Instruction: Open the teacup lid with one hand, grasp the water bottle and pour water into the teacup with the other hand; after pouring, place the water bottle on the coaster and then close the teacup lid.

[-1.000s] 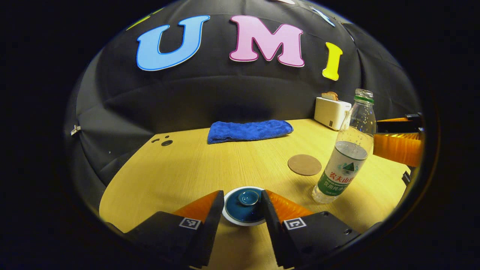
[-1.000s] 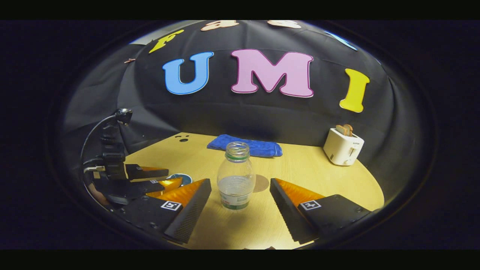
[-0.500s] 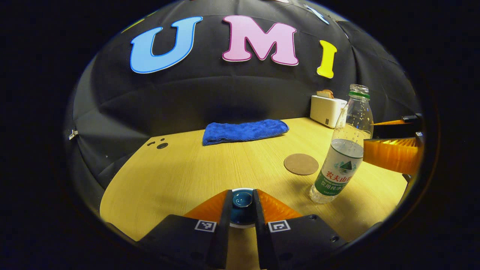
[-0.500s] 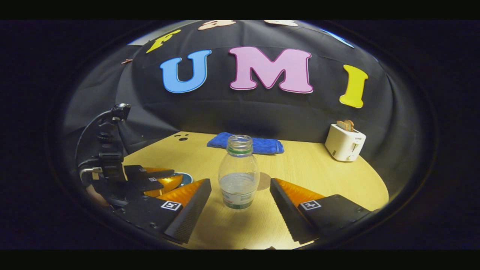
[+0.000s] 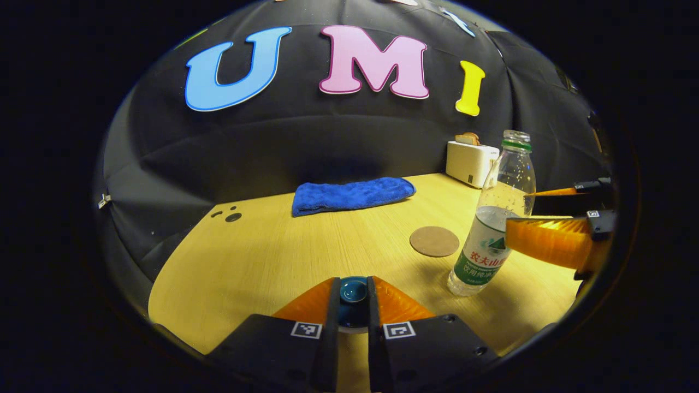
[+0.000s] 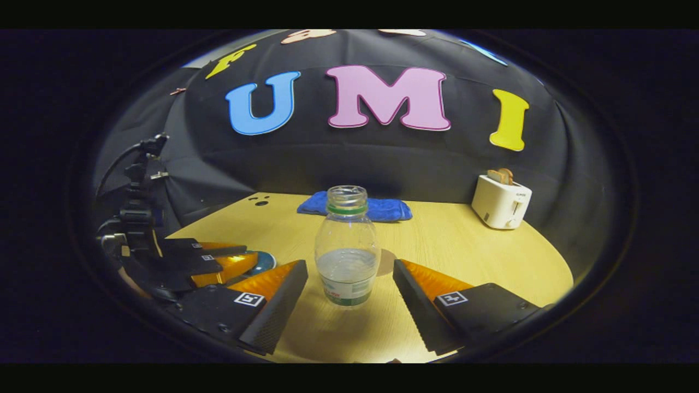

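The dark blue teacup lid (image 5: 353,295) sits low in the left gripper view, and my left gripper (image 5: 353,280) is shut on its knob. The cup beneath is hidden by the fingers. An uncapped clear water bottle (image 5: 490,229), partly filled, stands upright to the right. A round brown coaster (image 5: 434,241) lies just left of it. In the right gripper view my right gripper (image 6: 348,268) is open, with the bottle (image 6: 348,254) standing between its fingers, a gap on each side. The left gripper (image 6: 215,263) and the lid (image 6: 266,262) appear at the left there.
A folded blue towel (image 5: 352,195) lies at the back of the wooden table (image 5: 262,256). A white toaster (image 6: 499,206) with bread in it stands at the back right. The black booth wall closes off the table's far side.
My left gripper has shut on the lid's knob. My right gripper has moved forward, so the bottle now stands between its open fingers.
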Available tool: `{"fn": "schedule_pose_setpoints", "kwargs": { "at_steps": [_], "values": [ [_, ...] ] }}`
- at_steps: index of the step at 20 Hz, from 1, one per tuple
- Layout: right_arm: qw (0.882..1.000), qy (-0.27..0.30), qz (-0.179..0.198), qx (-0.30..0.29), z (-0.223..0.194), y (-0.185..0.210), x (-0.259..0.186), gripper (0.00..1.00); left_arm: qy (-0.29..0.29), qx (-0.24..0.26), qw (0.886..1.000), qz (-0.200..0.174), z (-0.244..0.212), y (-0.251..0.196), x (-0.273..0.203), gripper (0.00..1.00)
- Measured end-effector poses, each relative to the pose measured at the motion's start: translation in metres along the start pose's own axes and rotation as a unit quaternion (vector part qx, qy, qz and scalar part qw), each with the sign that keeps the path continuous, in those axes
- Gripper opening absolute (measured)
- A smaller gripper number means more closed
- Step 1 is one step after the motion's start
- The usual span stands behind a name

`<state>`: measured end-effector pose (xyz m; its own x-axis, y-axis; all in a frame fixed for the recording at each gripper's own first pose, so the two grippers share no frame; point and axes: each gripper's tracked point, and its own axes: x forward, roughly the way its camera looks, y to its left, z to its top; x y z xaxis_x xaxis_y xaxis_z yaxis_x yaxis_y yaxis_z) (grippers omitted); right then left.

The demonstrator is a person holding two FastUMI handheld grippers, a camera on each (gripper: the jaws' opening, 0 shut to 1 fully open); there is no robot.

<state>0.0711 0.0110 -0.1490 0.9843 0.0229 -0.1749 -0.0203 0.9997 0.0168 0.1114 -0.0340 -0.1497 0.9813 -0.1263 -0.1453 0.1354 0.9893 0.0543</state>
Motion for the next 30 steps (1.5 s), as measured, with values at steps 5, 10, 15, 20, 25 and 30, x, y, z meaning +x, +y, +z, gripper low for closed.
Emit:
{"fn": "schedule_pose_setpoints", "kwargs": {
  "at_steps": [5,10,15,20,25,30],
  "values": [
    [1.000,-0.003,-0.014,0.017,0.000,0.004,0.019,0.98,-0.010,0.008,1.000,-0.002,0.009,0.005,-0.006,0.26],
    [0.999,0.003,-0.031,0.037,-0.009,0.003,0.035,0.98,-0.003,0.000,1.000,0.007,0.003,0.015,-0.013,0.26],
    [0.998,-0.006,-0.047,0.038,-0.009,-0.001,0.047,0.96,0.004,-0.008,1.000,0.015,-0.006,0.024,-0.017,0.23],
    [0.997,-0.025,-0.053,0.040,0.000,0.000,0.057,0.93,0.008,-0.010,1.000,0.016,-0.011,0.029,-0.022,0.27],
    [0.998,-0.028,-0.051,0.034,-0.003,0.001,0.064,0.83,0.010,-0.010,1.000,0.017,-0.015,0.034,-0.022,0.27],
    [1.000,-0.009,-0.029,-0.003,-0.001,0.010,0.067,0.77,0.008,-0.019,1.000,0.023,-0.014,0.039,-0.028,0.27]
  ]
}}
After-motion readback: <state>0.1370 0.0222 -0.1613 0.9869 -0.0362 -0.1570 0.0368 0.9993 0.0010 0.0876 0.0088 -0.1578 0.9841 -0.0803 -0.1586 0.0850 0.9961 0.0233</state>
